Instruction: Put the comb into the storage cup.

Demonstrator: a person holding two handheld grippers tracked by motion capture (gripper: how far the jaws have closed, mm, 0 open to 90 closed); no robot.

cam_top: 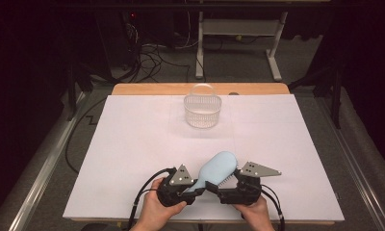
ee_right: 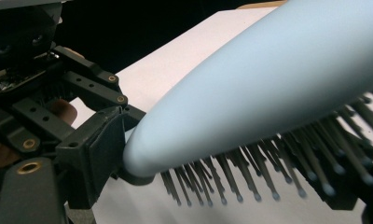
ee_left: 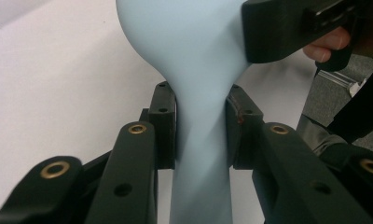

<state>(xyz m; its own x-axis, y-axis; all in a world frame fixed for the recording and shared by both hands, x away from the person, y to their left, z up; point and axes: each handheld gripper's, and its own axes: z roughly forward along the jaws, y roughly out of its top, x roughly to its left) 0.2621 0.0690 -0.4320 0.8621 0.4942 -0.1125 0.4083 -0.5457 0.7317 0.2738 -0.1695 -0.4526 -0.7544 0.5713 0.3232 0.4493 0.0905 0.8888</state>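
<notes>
A light blue hairbrush [cam_top: 217, 168] is held low over the front of the white table [cam_top: 133, 144], head pointing away and to the right. My left gripper [cam_top: 196, 185] is shut on its narrow handle; in the left gripper view both pads press the neck [ee_left: 201, 116]. My right gripper [cam_top: 224, 182] spans the lower end of the brush head. One of its fingers [ee_right: 96, 154] presses the smooth back, and the dark bristles [ee_right: 250, 177] face the other jaw, mostly hidden behind them. A hand holds each gripper.
A clear plastic basket with a handle [cam_top: 202, 109] stands at the table's far middle. A wooden table edge [cam_top: 147, 89] shows behind the white sheet. Cables [cam_top: 152, 57] and a white desk frame [cam_top: 238, 29] lie on the floor beyond.
</notes>
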